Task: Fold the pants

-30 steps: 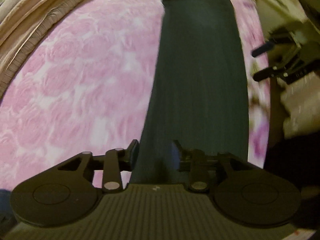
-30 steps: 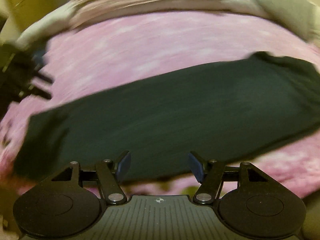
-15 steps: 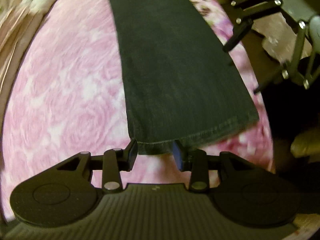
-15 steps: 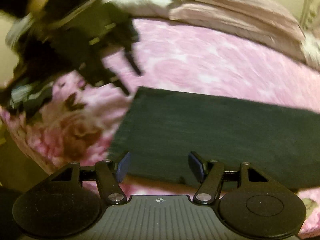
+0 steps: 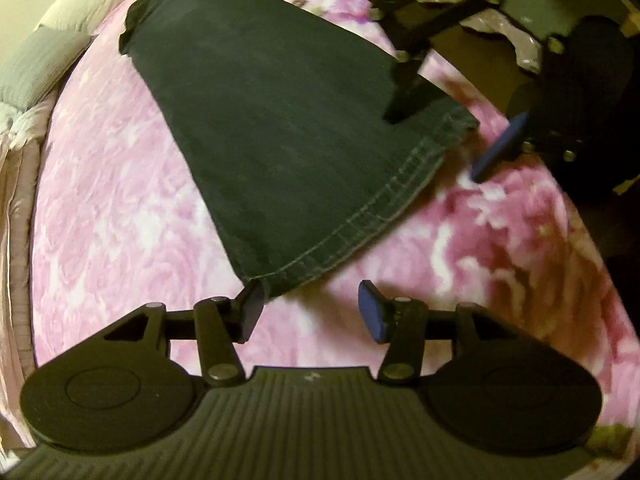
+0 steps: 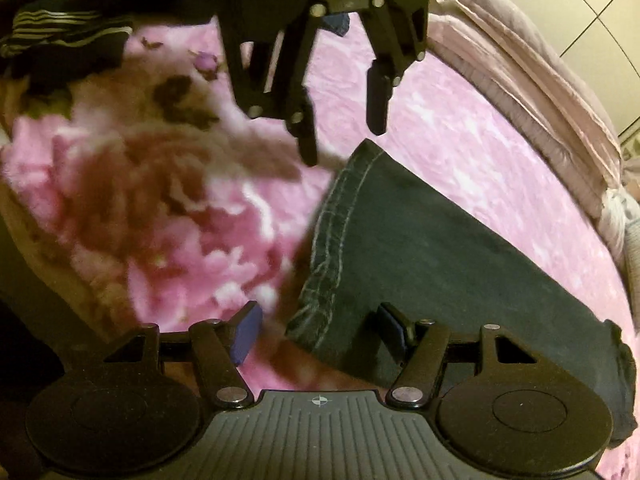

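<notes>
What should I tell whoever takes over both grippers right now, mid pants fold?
Left gripper: open, jaws have just been opening, near corner of the hem at its left jaw, not pinched.
Right gripper: open, jaws straddling the other hem corner, nothing pinched.
Pants: dark, lying as one long flat strip on the pink floral blanket, hem toward both grippers.
Done: legs appear stacked lengthwise.
Left: pinch both hem corners, fold toward the far end.

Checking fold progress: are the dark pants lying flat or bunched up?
Flat. The dark pants lie as one smooth narrow strip on the pink blanket, stitched hem straight; no cross fold yet.
</notes>
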The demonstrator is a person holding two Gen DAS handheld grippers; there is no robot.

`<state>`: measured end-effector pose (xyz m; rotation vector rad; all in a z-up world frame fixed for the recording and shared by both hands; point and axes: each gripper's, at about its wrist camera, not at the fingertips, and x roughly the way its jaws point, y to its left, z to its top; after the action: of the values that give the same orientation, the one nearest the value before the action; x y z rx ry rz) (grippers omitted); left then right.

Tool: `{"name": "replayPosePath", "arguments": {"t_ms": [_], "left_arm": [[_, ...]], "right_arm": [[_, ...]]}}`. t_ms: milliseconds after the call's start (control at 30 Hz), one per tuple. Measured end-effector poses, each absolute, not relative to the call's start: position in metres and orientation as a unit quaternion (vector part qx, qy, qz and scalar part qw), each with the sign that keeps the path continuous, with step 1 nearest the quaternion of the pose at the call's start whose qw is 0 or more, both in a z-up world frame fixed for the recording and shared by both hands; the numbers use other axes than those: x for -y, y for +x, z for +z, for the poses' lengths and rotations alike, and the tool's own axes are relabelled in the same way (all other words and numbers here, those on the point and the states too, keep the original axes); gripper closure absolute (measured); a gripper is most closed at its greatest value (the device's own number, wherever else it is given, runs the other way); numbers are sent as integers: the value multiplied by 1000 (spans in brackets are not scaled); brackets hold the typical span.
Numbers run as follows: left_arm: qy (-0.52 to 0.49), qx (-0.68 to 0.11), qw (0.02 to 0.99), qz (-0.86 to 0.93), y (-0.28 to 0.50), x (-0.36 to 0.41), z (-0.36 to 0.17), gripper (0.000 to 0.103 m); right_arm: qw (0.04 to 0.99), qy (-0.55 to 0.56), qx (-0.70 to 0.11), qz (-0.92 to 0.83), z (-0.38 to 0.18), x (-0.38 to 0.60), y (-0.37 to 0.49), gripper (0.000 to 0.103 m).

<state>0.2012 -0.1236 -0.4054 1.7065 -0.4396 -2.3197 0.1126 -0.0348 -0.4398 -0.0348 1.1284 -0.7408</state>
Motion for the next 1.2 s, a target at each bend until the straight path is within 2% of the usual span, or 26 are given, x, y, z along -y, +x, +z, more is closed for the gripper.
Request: {"name": "replayPosePath", "arguments": {"t_ms": [33,67,100,133,233,400,433,467,500,533,600,633,900,1067,1200], "left_arm": [[579,155,113,-793,201,121,-407,52],[575,164,111,-794,201,118,-408,50],[571,174,108,-795,201,116,-409,45],[567,184,106,-796,201,113,-410,40],[555,216,108,-796,197,111,-412,37],[537,253,116,-797,184,118,-413,38],[535,260,115,-795,182,121,-413,41],[537,265,116,-792,180,124,-414,45],[540,268,119,-789,178,129,-415,56],[543,268,121,-787,176,134,-413,71],[548,257,123,-787,173,145,-405,90],[547,251,120,-789,172,149,-399,93],[518,230,114,-816,130,193,-314,95],[510,228,99,-823,50,257,-272,96],[520,220,76,-822,-32,314,-260,96]], "right_arm": [[781,-29,-521,-343,-439,35,112,46],[780,-33,-520,-345,-437,36,110,56],[778,-26,-520,-350,-434,39,108,85],[773,-19,-520,-362,-430,42,105,85],[775,18,-495,-392,-409,54,93,86],[774,83,-465,-421,-382,79,78,87],[773,95,-459,-426,-377,83,75,87],[773,109,-454,-430,-373,88,71,87],[773,122,-450,-430,-368,91,69,87],[772,132,-448,-431,-364,94,66,87],[772,152,-442,-431,-358,97,62,87],[772,165,-436,-431,-352,98,59,87],[770,223,-384,-458,-281,121,4,88],[765,248,-345,-484,-246,164,-68,88],[761,292,-307,-492,-239,212,-152,88]]}}
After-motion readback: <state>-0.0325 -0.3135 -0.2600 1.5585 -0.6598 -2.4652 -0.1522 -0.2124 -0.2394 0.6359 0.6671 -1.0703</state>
